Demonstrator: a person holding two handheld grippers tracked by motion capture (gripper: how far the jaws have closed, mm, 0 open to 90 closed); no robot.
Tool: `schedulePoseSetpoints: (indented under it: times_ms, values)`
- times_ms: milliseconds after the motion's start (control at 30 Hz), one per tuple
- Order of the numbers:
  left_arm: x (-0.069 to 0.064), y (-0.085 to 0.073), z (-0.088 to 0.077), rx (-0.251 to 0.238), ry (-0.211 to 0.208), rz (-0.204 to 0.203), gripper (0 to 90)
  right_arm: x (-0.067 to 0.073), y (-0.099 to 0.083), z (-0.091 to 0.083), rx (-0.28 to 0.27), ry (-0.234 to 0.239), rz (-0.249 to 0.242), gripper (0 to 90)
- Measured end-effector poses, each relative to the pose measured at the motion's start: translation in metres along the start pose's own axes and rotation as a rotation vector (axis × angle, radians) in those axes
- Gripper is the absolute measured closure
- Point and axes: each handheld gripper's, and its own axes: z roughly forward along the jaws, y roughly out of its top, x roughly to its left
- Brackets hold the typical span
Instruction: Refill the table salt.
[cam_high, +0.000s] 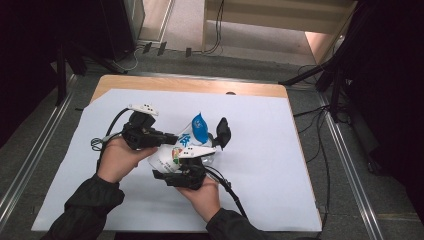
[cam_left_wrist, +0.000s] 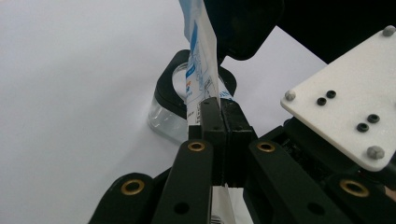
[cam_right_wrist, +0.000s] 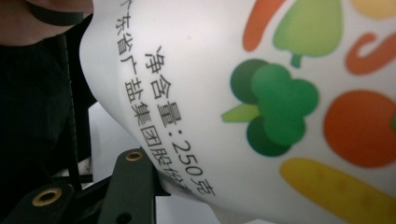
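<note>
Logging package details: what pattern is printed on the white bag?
Colourful vegetables, including green broccoli, plus black Chinese text on the bag; clearest in the right gripper view.

A wooden desk (cam_high: 150, 82) carries a large white sheet (cam_high: 260, 165) covering most of its top. Grey floor (cam_high: 45, 135) surrounds it, with metal rails (cam_high: 345, 155) along left and right. Black cables (cam_high: 217, 25) trail on the far floor, near black stand legs (cam_high: 310, 75).

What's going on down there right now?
Left gripper shut on pouch edge. Right gripper against pouch, grip unclear. Small jar sits beneath.
</note>
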Motion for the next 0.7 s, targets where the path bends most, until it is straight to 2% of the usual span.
schedulePoseSetpoints:
  times_ms: [67,233,400,567,700]
  values:
    - [-0.0007,0.0003,-0.0002,-0.001,-0.003,-0.001,90.0,0.0011,0.0007,0.0003,0.01,-0.013,-0.023,54.2]
    - [-0.0021,0.0009,0.001,0.002,0.014,-0.003,90.0,0.0017,0.0018,0.0012,0.031,-0.028,-0.033,56.5]
    - [-0.0034,0.0026,0.0006,-0.018,0.01,0.003,90.0,0.0006,0.0038,-0.0013,0.013,-0.014,-0.01,60.6]
    - [-0.0045,0.006,-0.001,-0.022,0.009,0.014,90.0,0.0004,0.0072,-0.0027,-0.016,0.031,0.034,60.7]
    - [-0.0046,0.0071,-0.0002,-0.02,0.017,0.011,90.0,0.0003,0.0082,-0.0021,-0.014,0.03,0.032,60.5]
